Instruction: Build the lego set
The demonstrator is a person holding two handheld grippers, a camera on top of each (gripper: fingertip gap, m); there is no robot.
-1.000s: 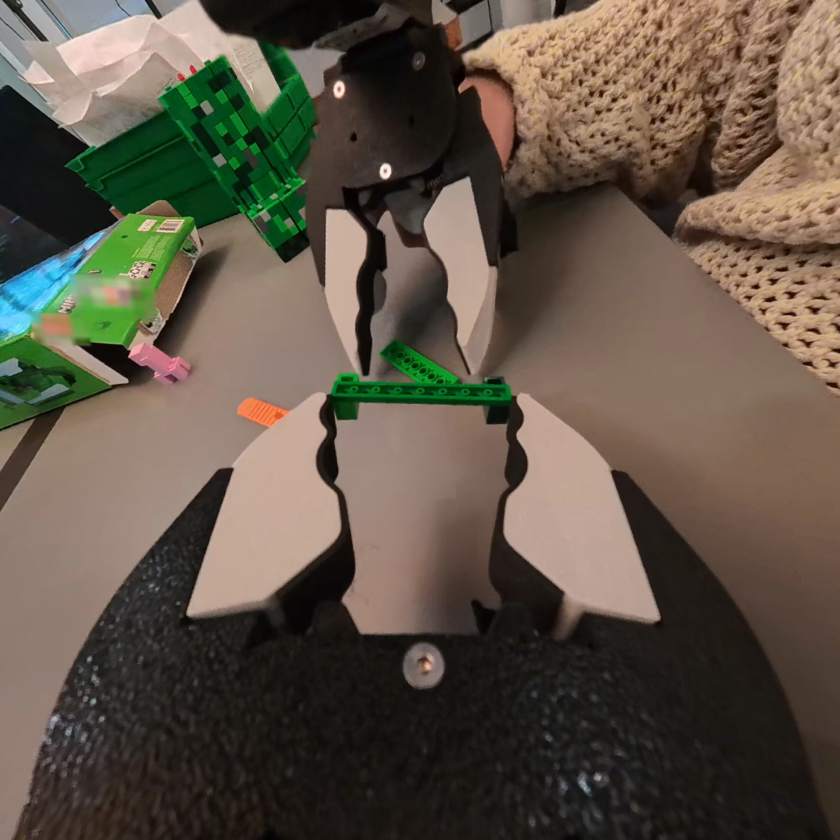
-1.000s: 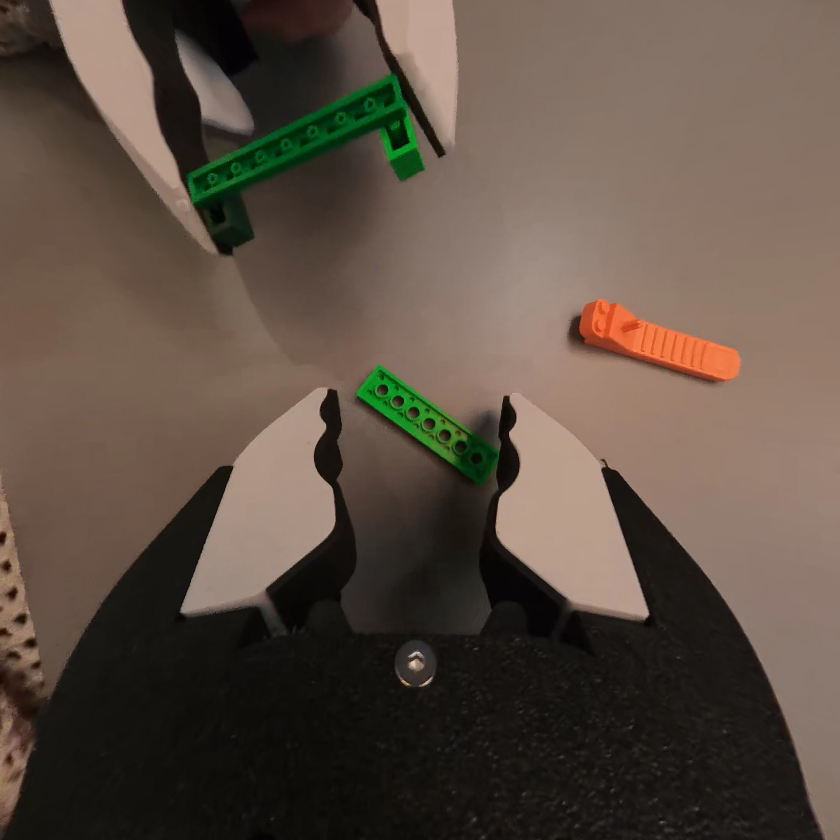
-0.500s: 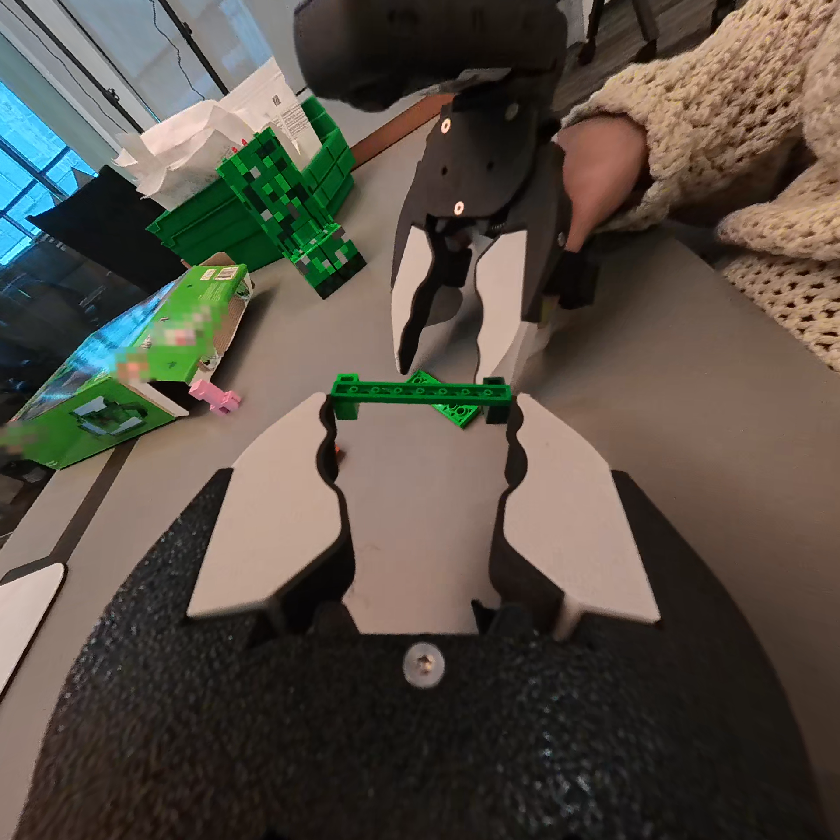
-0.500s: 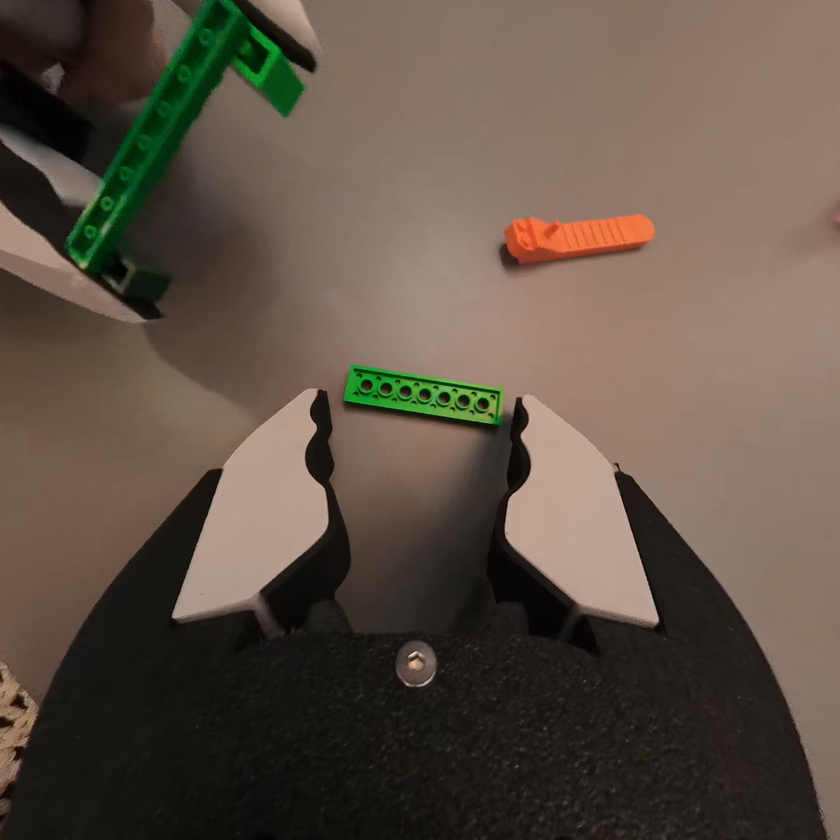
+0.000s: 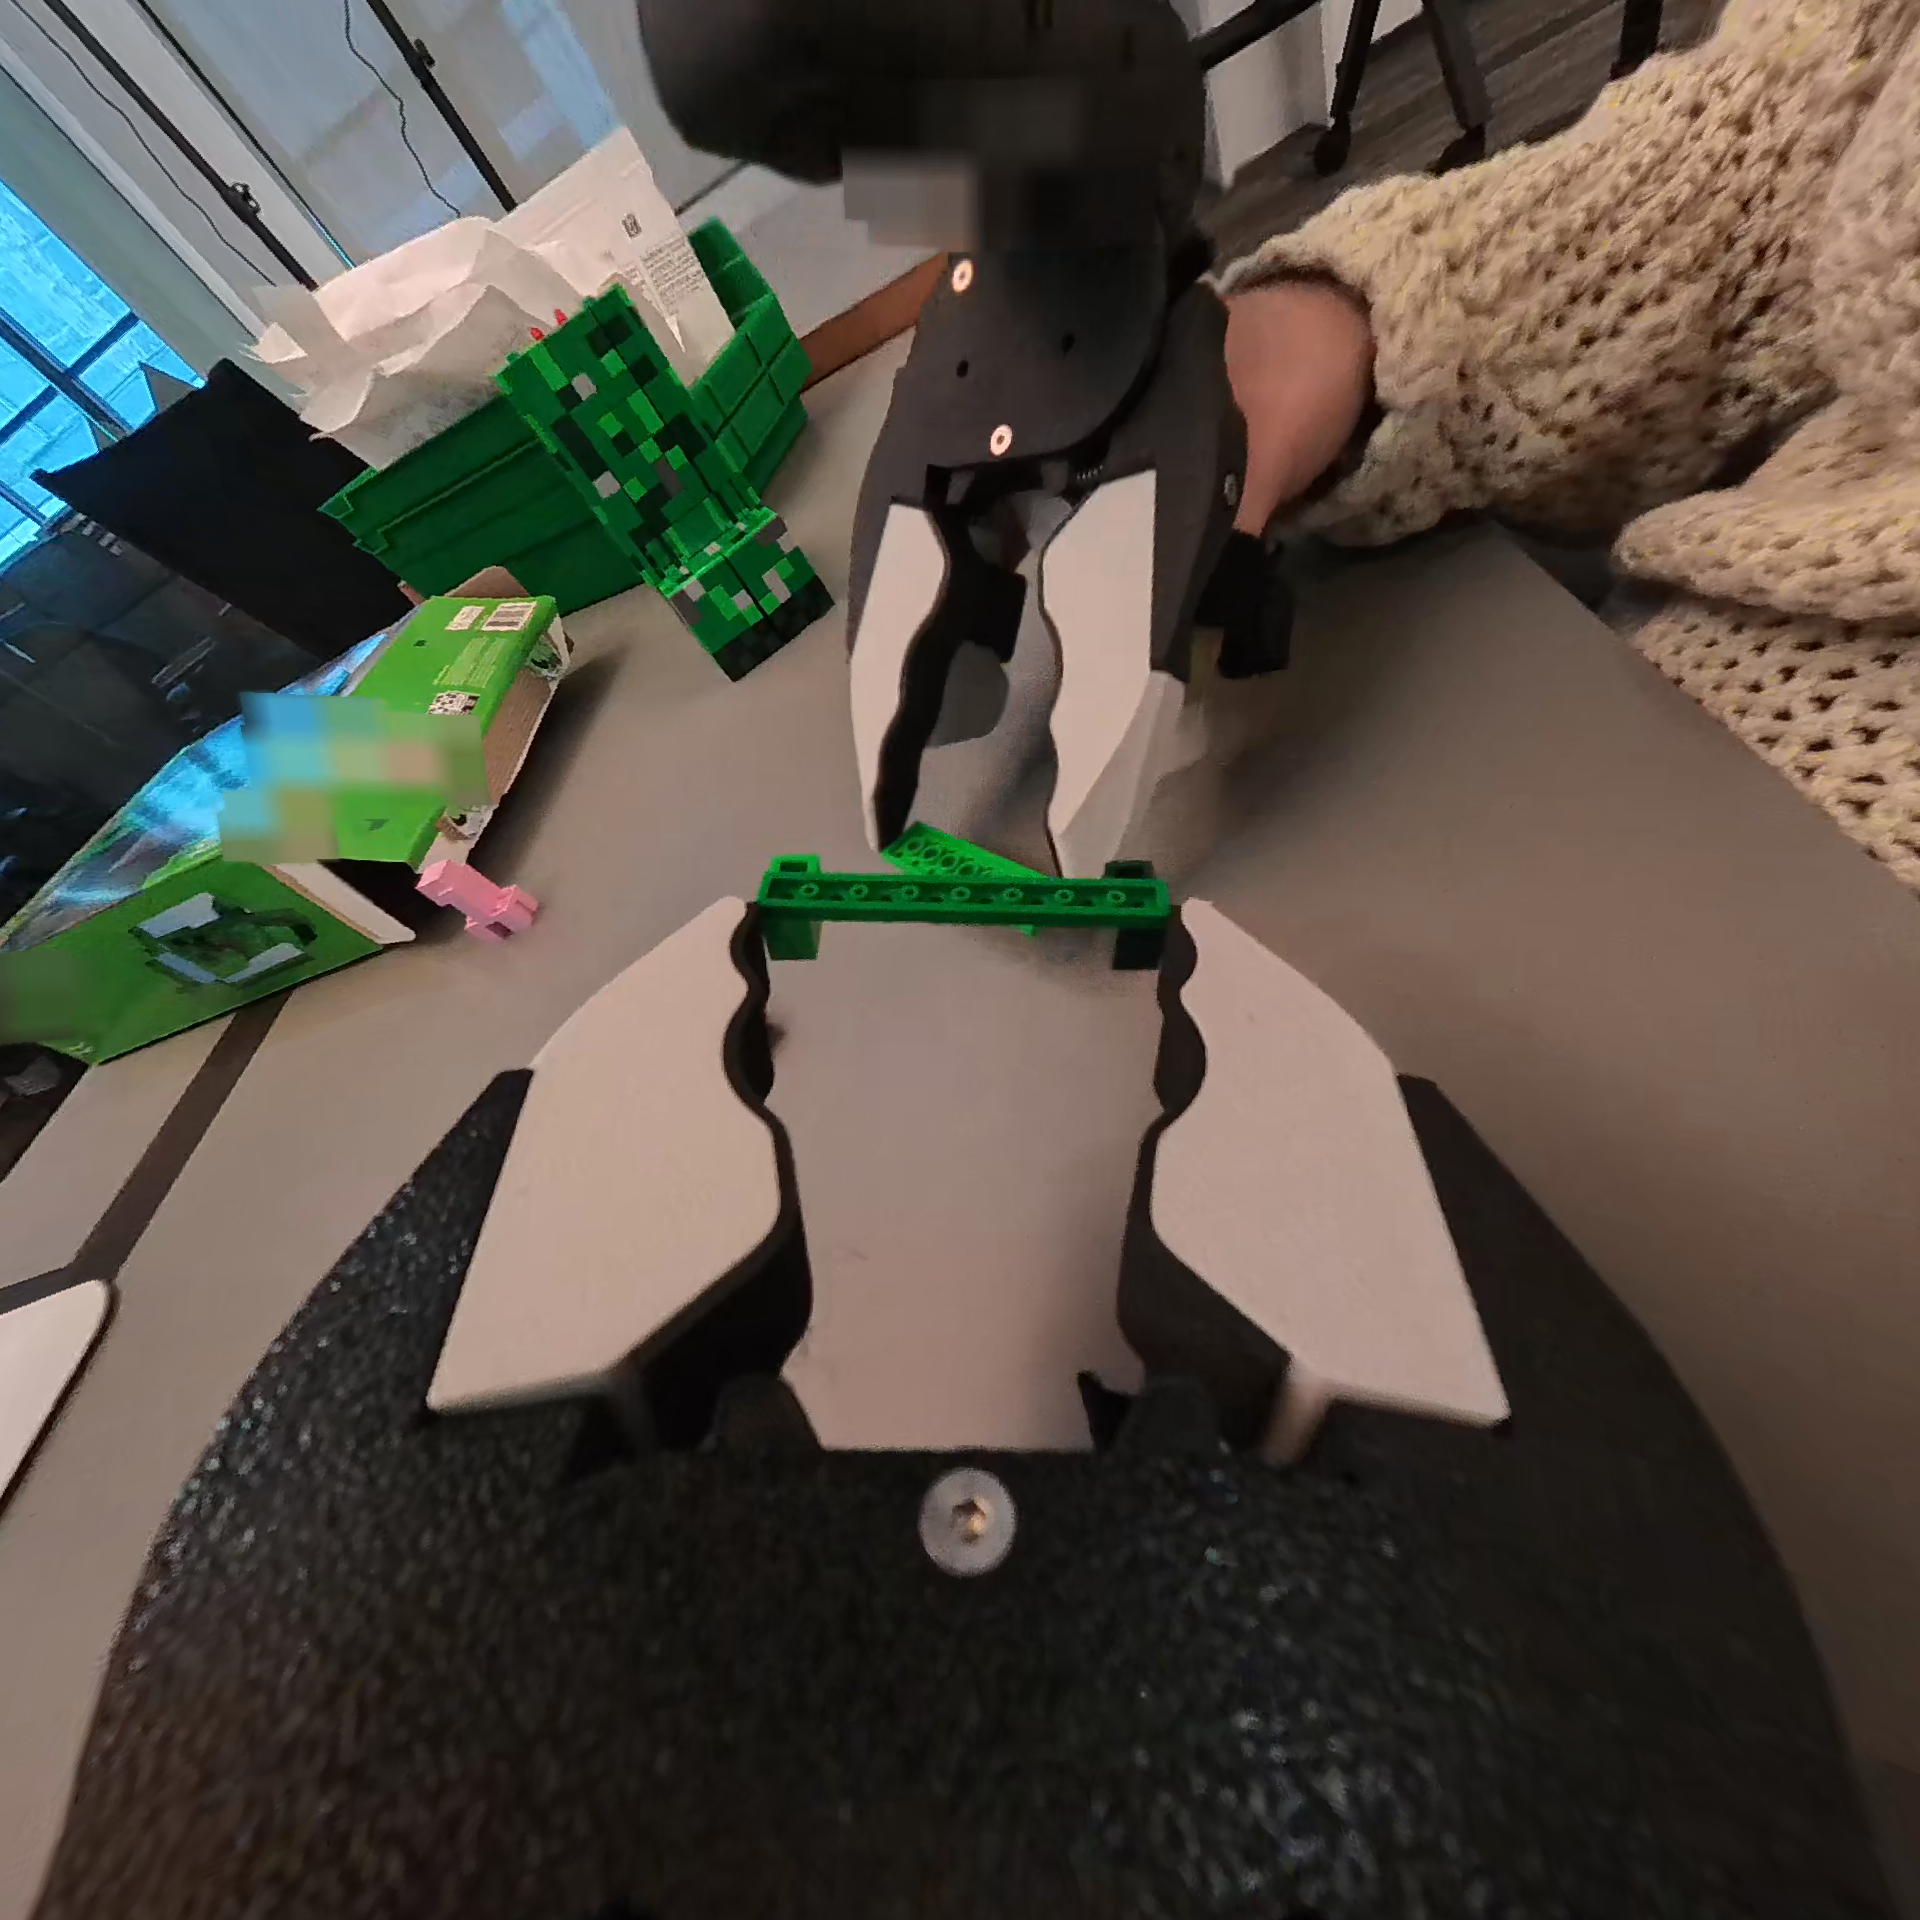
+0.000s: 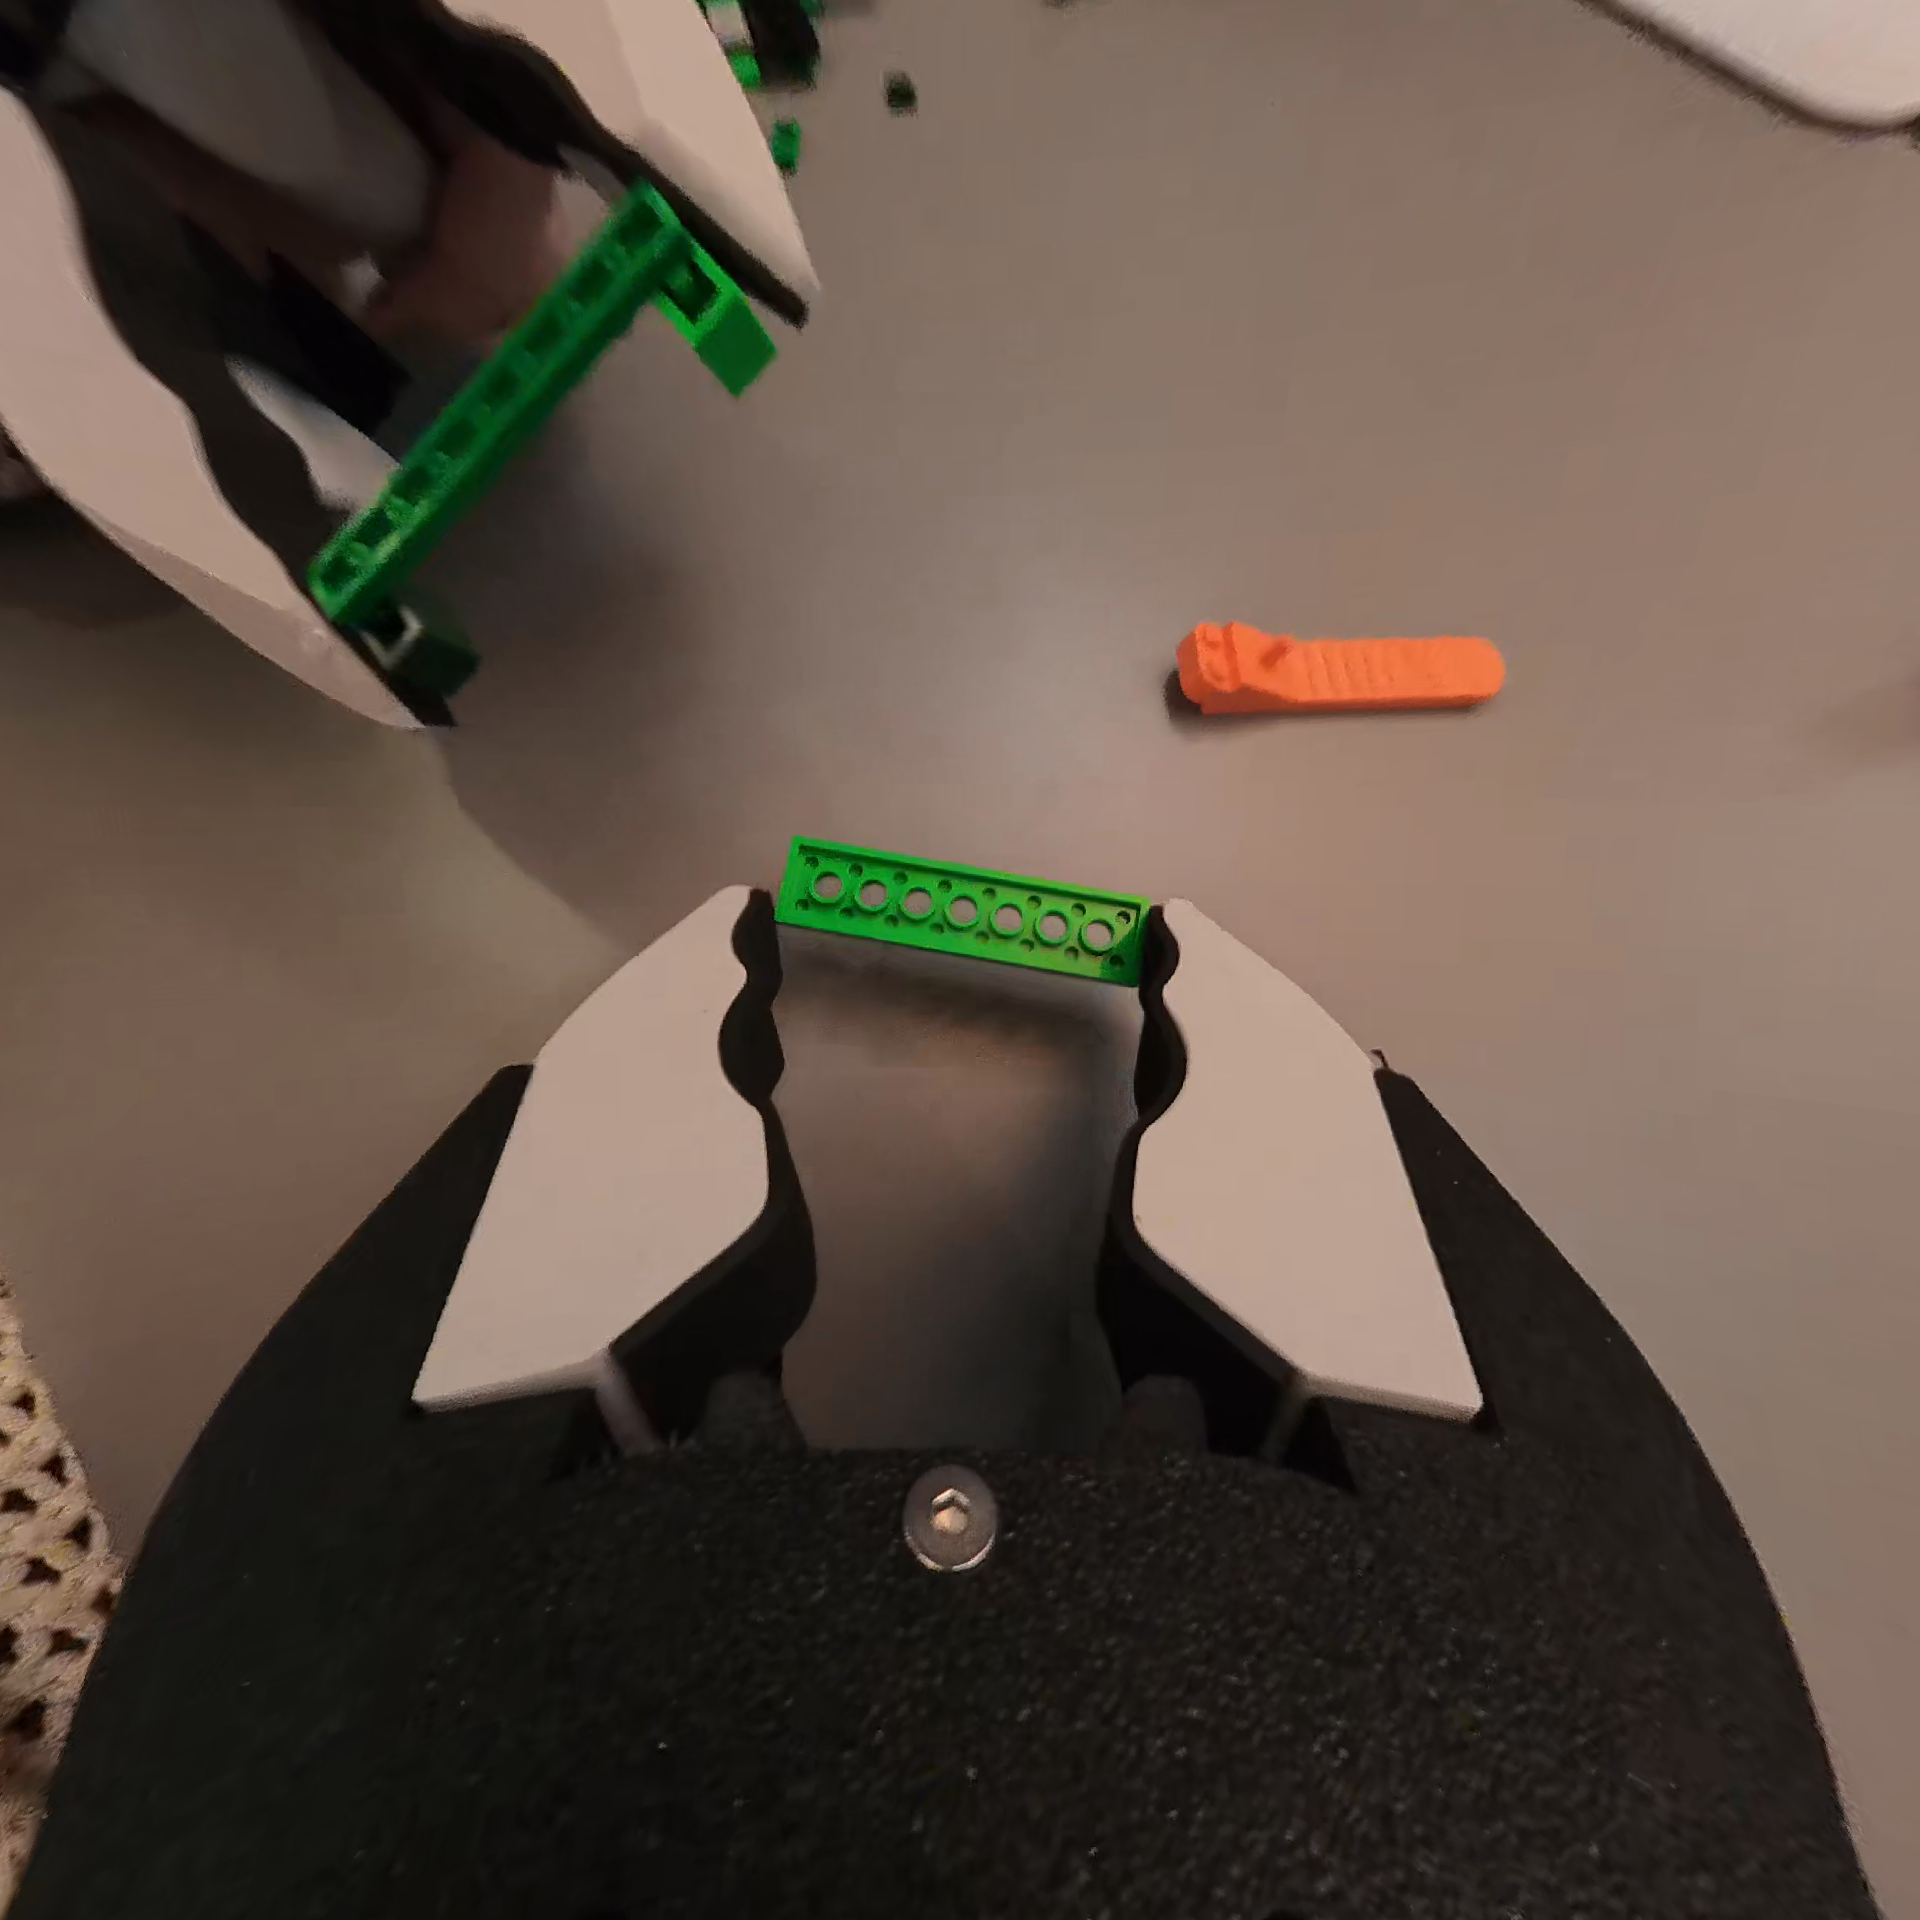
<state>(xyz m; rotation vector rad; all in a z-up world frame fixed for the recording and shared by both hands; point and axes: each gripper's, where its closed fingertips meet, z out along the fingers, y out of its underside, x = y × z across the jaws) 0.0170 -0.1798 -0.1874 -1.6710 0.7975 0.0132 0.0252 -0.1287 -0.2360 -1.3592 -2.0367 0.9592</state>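
- The left tongs [image 5: 961, 920] grip a green lego bridge piece [image 5: 961, 896] by its two ends, at frame centre, held above the grey desk [image 5: 1455, 935].
- The right tongs [image 6: 961, 925] bracket a flat green lego plate [image 6: 961, 912] on the desk, tips touching both its ends.
- An orange brick separator [image 6: 1340, 675] lies apart, right of centre.

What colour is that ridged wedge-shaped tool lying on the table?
Orange. The ridged tool lies alone on the grey table, clearest in the right wrist view.
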